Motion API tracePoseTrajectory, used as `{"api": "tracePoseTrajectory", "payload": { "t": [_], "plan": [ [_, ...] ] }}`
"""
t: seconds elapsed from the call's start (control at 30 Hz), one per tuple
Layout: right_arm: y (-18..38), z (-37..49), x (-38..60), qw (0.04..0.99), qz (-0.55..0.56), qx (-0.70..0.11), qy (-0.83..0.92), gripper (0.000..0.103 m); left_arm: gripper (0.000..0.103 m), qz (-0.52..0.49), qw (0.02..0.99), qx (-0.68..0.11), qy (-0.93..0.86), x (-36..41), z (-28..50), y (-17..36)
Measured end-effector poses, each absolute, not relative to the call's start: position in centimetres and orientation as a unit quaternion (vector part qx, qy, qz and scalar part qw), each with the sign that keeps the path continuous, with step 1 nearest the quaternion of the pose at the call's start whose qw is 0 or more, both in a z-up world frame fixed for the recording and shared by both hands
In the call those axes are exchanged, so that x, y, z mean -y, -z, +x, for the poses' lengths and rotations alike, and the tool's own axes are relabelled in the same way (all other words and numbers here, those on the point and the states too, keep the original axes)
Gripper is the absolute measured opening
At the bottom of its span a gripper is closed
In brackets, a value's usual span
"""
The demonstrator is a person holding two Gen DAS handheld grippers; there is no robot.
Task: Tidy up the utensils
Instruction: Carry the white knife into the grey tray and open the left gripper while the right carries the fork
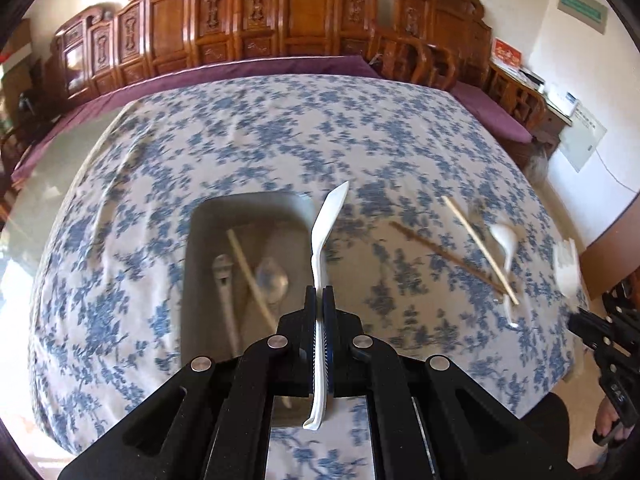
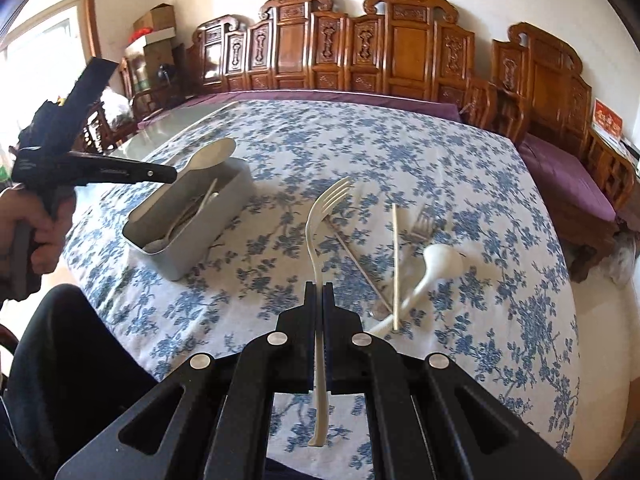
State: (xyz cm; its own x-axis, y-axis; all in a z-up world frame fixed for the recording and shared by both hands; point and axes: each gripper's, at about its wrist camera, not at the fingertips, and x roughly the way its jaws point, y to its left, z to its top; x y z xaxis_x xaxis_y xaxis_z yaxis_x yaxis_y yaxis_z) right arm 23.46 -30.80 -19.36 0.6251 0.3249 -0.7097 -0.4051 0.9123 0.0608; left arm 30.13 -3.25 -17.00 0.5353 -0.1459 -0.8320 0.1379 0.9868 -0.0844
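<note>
My left gripper (image 1: pixel 319 292) is shut on a white plastic spoon (image 1: pixel 326 224), held on edge above the right rim of the grey utensil box (image 1: pixel 200 216). The box holds a spoon, a chopstick and a clear spoon. In the right wrist view the left gripper (image 2: pixel 172 174) hovers over the box (image 2: pixel 224 208) with the spoon bowl (image 2: pixel 212 156) showing. My right gripper (image 2: pixel 319 288) is shut on a white plastic fork (image 2: pixel 320 216), tines up, above the table.
On the flowered tablecloth (image 2: pixel 460 184) to the right lie a pale chopstick (image 2: pixel 395 264), a thin dark chopstick (image 2: pixel 356 258), a white ladle spoon (image 2: pixel 436 264) and a metal fork (image 2: pixel 422 224). Carved wooden benches (image 2: pixel 360 52) line the far side.
</note>
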Motion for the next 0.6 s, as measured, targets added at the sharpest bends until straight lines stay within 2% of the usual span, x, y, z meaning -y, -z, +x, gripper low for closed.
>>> {"api": "tracePoseTrajectory", "payload": {
  "t": [0.6],
  "plan": [
    [20.0, 24.2, 25.0, 0.889, -0.055, -0.393, -0.230, 0.004, 0.002, -0.048, 0.852, -0.520, 0.042, -2.5, 32.6, 22.7]
  ]
}}
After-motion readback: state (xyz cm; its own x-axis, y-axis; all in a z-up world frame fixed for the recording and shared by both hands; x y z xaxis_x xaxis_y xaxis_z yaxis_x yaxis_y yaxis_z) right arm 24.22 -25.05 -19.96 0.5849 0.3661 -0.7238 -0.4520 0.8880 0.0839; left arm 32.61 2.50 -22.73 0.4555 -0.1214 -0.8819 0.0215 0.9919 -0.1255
